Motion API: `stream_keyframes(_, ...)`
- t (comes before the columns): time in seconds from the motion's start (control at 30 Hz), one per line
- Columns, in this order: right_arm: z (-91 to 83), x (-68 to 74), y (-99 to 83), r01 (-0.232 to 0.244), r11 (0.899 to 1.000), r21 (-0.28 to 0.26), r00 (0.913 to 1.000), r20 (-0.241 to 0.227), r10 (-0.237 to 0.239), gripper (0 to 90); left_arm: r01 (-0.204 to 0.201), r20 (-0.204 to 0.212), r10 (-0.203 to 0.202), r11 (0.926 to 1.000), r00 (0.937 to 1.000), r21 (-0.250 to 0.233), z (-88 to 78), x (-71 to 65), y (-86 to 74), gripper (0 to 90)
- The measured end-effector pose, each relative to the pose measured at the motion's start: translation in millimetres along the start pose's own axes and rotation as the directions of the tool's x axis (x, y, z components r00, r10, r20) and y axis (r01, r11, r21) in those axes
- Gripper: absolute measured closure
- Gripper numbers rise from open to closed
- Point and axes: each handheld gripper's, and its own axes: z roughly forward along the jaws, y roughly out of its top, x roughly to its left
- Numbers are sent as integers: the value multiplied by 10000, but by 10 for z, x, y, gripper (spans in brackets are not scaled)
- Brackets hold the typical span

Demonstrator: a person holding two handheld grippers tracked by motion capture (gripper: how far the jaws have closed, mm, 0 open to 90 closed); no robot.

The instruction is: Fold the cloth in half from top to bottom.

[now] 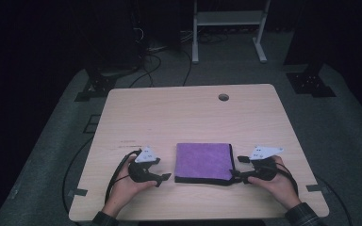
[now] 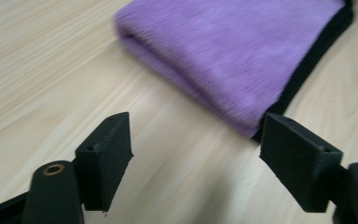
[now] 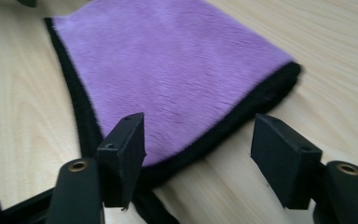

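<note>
A folded purple cloth (image 1: pixel 203 161) with a black edge lies flat on the wooden table (image 1: pixel 188 113), near its front. My left gripper (image 1: pixel 164 178) sits just left of the cloth's near left corner, jaws open, bare wood between them; the cloth (image 2: pixel 233 51) lies ahead of its jaws. My right gripper (image 1: pixel 235 175) is at the cloth's near right corner, jaws open. In the right gripper view the cloth's black-edged corner (image 3: pixel 186 88) reaches in between the two pads, and neither pad presses on it.
A round cable hole (image 1: pixel 223 97) is in the table's far side. Behind the table stand a white metal frame (image 1: pixel 228 28) and dark stands with cables on the grey floor. Bare wood surrounds the cloth on all sides.
</note>
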Motion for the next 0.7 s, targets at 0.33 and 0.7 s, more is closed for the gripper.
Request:
stream_keyframes(0.33,-232,-183,-173,-536,9986,-31,9898,1318,535,252,602,-1242,-587,9981,9905,90,-286,226,-309,171)
stream_keyframes(0.7,-391,-276,-408,-1139,9916,619,9735,2063,989,183,1159,-1858,-1053,9922,9769,470,-446,367,-622,101)
